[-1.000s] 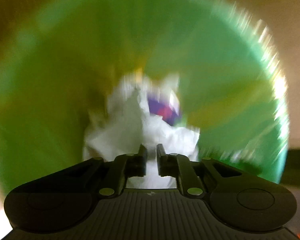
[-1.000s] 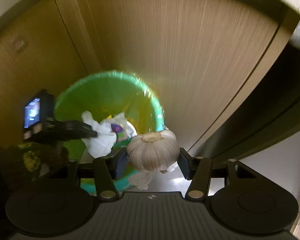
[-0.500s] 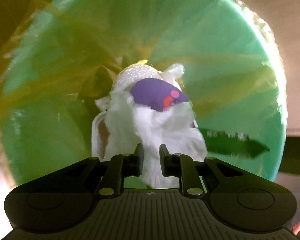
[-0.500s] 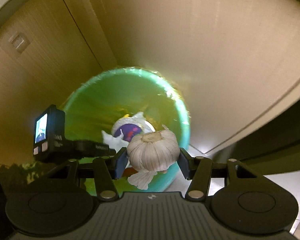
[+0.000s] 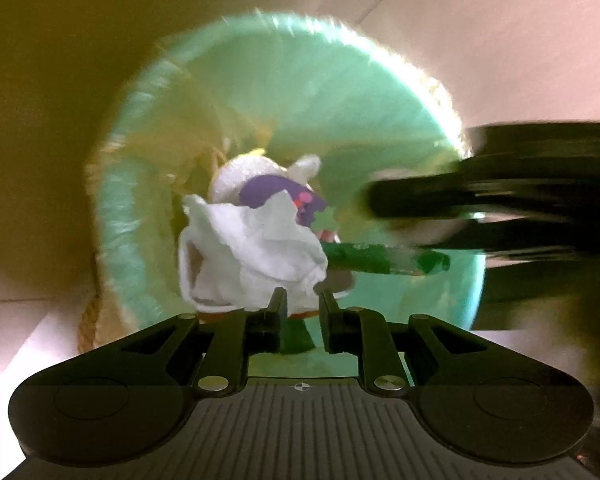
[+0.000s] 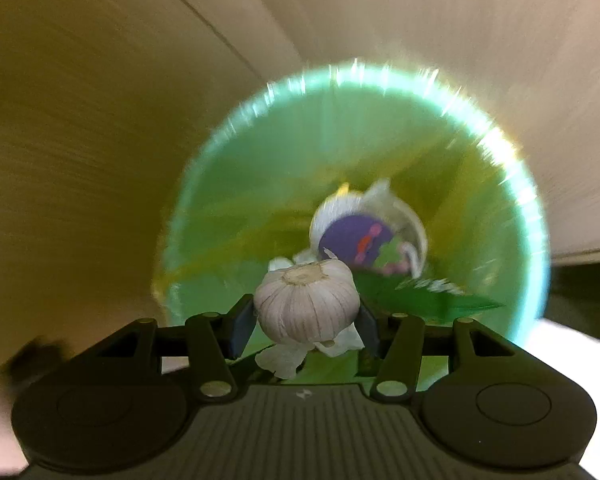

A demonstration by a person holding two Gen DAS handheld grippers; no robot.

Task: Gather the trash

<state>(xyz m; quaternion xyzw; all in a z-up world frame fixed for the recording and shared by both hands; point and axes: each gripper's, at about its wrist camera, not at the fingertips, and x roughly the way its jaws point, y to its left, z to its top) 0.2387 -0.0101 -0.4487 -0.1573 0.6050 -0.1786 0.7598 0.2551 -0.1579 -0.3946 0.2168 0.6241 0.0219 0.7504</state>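
The left gripper (image 5: 302, 308) has pulled back from the green-lined bin (image 5: 400, 128): a second ago the bin's mouth filled its whole view, and now wall and floor show around the rim. Its fingers (image 5: 278, 312), then nearly closed at the crumpled white tissue (image 5: 252, 256), stand released with a bare gap between them; the tissue lies down in the bin, against a purple-and-white wrapper (image 5: 276, 196) and a green packet (image 5: 364, 258). The right gripper (image 6: 307, 322) has come in over the bin, which sat small and off to the left of its view a second ago and now spreads wide under it. Its fingers (image 6: 242, 326) are clenched on a garlic bulb (image 6: 306, 304), as before, loose skin hanging below, held above the bin's opening. In the left wrist view this gripper is a dark blur at the right edge
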